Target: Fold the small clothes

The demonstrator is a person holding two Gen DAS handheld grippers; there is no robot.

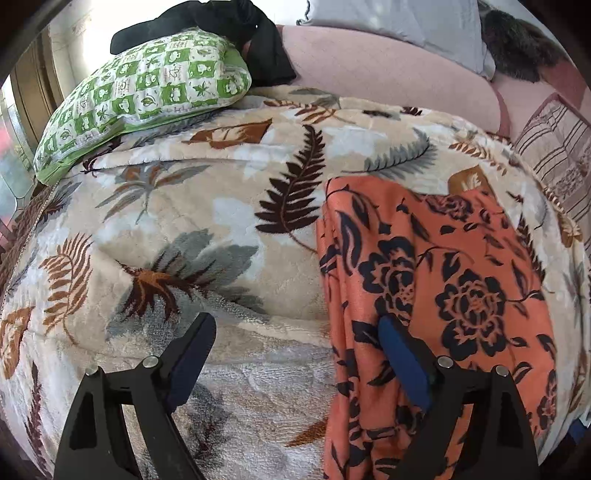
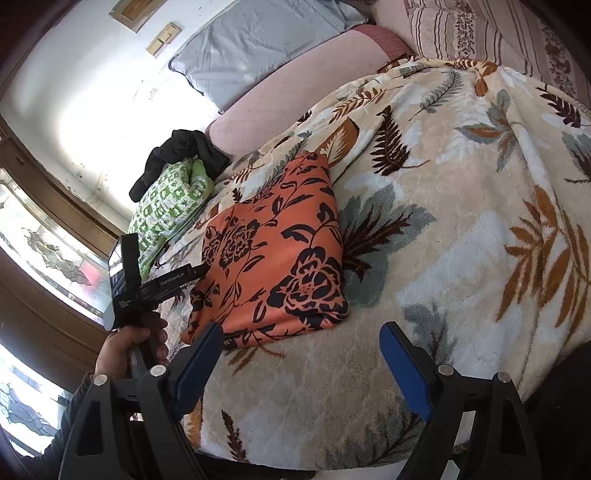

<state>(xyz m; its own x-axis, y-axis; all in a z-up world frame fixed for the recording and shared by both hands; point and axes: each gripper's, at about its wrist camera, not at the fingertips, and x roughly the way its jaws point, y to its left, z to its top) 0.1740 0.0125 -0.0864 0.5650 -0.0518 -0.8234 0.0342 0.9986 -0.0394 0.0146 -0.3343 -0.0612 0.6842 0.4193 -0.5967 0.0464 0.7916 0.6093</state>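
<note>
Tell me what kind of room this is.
Most likely a bedroom: a leaf-print fleece blanket covers a bed, a green checked pillow and a grey pillow lie at its head, and a folded orange floral cloth rests on top.

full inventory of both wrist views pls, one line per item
folded cloth: 1, orange with black flowers, lying on the blanket
blanket: 1, cream with leaf print, covering the bed
green pillow: 1, green and white check, at the blanket's far edge
black garment: 1, black, draped over the green pillow
pink bolster: 1, pink, beyond the blanket
grey pillow: 1, grey-blue, behind the bolster
striped pillow: 1, pink with brown stripes, bed corner
left gripper: open, one finger over the cloth's edge
right gripper: open, above the blanket near the cloth
left hand: holding the left gripper's handle
</note>
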